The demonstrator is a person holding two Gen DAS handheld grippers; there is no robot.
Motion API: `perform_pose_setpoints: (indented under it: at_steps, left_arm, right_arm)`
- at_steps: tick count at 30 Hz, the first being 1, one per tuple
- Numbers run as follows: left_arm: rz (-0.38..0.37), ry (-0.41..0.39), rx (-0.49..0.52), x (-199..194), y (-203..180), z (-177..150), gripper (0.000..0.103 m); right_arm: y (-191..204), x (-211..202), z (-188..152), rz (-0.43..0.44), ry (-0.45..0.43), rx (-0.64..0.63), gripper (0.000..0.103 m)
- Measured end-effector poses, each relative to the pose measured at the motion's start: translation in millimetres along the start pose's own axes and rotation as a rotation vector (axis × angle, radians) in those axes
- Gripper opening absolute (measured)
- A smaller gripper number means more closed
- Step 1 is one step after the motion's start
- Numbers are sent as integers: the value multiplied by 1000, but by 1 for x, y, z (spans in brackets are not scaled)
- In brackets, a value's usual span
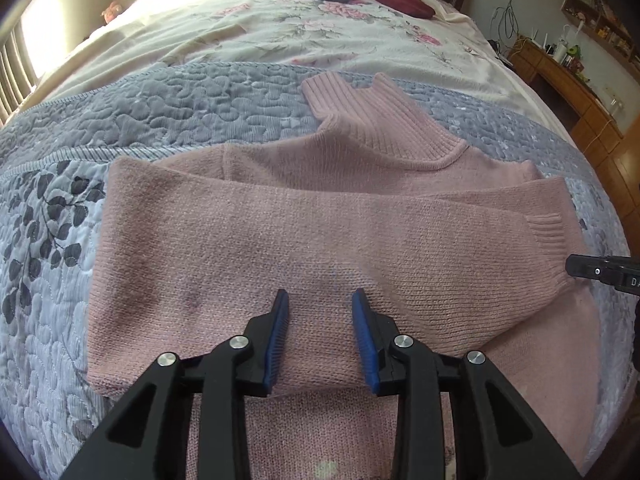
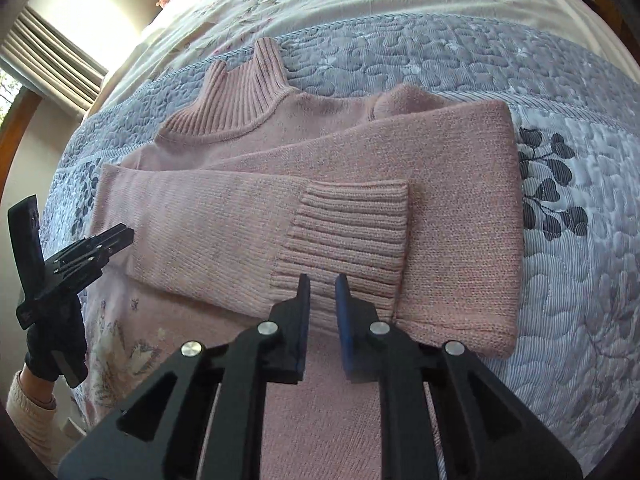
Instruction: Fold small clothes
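A pink turtleneck sweater point(image 1: 320, 216) lies flat on the grey-blue quilt point(image 1: 168, 104) of a bed, collar pointing away, both sleeves already crossed over the chest; the ribbed cuff point(image 2: 348, 236) of the upper sleeve sits near the middle. The sleeve step looks done, so the body fold is in hand. The left gripper point(image 1: 320, 300) hovers over the folded sleeves, jaws parted and empty. The right gripper point(image 2: 322, 284) sits just above the cuff, jaws narrowly apart, holding nothing. Next, I judge, both should drop to the hem, out of view below, pinch it at both corners and carry it up toward the collar, keeping the sleeves from sliding.
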State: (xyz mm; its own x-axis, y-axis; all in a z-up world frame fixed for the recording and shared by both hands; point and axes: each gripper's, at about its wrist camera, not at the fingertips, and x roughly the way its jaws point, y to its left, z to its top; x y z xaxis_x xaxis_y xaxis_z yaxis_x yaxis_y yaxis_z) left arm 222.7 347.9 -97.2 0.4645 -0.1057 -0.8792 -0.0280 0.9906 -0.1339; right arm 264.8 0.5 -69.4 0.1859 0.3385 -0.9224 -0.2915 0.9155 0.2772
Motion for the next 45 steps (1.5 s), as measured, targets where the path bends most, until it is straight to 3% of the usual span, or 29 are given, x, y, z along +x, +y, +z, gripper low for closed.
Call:
perform_pose_setpoints:
  at_steps: [5, 11, 14, 21, 22, 26, 28, 32, 35, 38, 39, 40, 41, 45]
  left_arm:
    - [-34, -12, 13, 0, 10, -8, 32]
    - [-37, -5, 23, 0, 10, -7, 32]
    - [-47, 5, 4, -5, 10, 2, 32]
    - [-97, -68, -67, -12, 16, 75, 49]
    - [-111, -63, -83, -7, 18, 88, 54]
    - [-165, -2, -175, 29, 25, 131, 56]
    - [-152, 28, -204, 51, 27, 144, 57]
    - [-162, 63, -251, 89, 34, 160, 57]
    - [-242, 54, -265, 105, 35, 166, 57]
    - [-271, 34, -235, 114, 29, 173, 55]
    - [-277, 27, -228, 115, 27, 174, 53]
    - [-282, 19, -224, 115, 26, 176, 41]
    - [-293, 20, -223, 116, 24, 177, 38]
    - [-327, -22, -198, 106, 16, 178, 18]
  right_arm:
    - [-23, 7, -9, 58, -6, 54, 12]
    - [-15, 7, -4, 34, 13, 21, 13]
    - [-11, -1, 7, 50, 2, 18, 25]
    - [11, -11, 79, 118, -86, 5, 41]
    - [14, -8, 91, 127, -92, 12, 46]
    - [27, 16, 139, 175, -92, 23, 50]
    - [33, 32, 159, 182, -90, 18, 58]
    - [38, 70, 190, 175, -73, 29, 62]
    - [39, 99, 206, 176, -49, 48, 62]
    - [49, 117, 214, 165, -39, 17, 61]
    - [52, 120, 215, 151, -44, -2, 53]
    - [57, 123, 215, 139, -46, -27, 33]
    - [60, 125, 215, 126, -38, -49, 24]
    - [66, 108, 206, 150, -90, -93, 18]
